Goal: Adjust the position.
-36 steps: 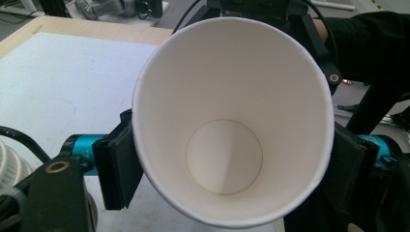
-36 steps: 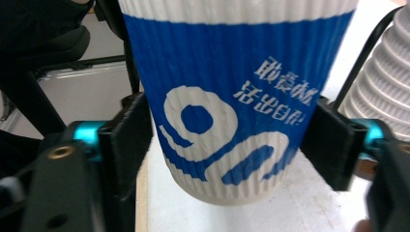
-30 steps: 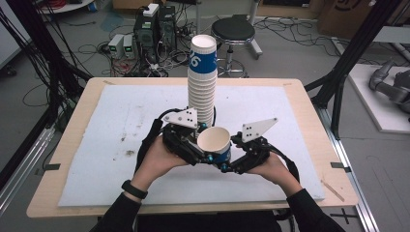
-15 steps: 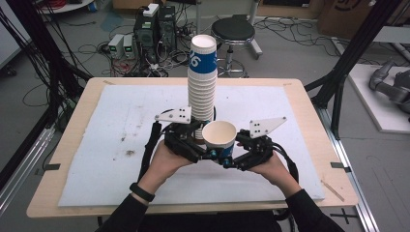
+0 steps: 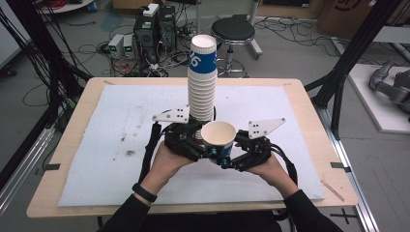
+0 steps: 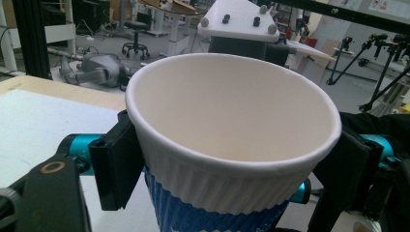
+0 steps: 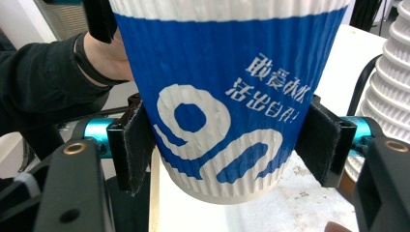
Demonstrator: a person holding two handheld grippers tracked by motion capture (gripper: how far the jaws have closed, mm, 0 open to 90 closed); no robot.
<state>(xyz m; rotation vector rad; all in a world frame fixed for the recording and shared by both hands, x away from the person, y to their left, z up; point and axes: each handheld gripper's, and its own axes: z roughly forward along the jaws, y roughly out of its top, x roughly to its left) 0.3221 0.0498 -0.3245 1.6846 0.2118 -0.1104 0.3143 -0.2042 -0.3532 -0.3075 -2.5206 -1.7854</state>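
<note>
While the right gripper [image 7: 222, 150] kept its two black jaws pressed against opposite sides of the paper cup [image 7: 217, 96], pinching its lower blue band, the left gripper [image 6: 232, 164] had its jaws set against the cup's ribbed white collar just under the rim, having just been closing on it, the cup between them.

Item: one paper cup [image 5: 218, 137], white inside, white ribbed upper band, blue ribbed body with white printed characters and a large white numeral. Position: upright, mouth up, held clear above the white mat [image 5: 96, 145], between the two grippers near the table's front middle. Contents: the left gripper view showed its interior bare.

Item: one stack of cups [image 5: 202, 82], same pattern, nested mouth up, standing upright on the mat just behind the held cup. The topmost cup showed the blue band; those below showed white ribbed rims. In the right gripper view the stack's white ribs [image 7: 387, 72] appeared at the right edge, close beside the held cup. Contents of the top cup could not be told.

Item: left hand [image 5: 164, 162], reaching in from the lower left, dark sleeve, dark wristband, wrapped round the gripper body, jaws directed inward to the cup.

Item: right hand [image 5: 270, 169], reaching in from the lower right, dark sleeve, likewise wrapped round its gripper, jaws directed inward from the opposite side.

Support: wooden table [image 5: 72, 104] carrying the mat.
</note>
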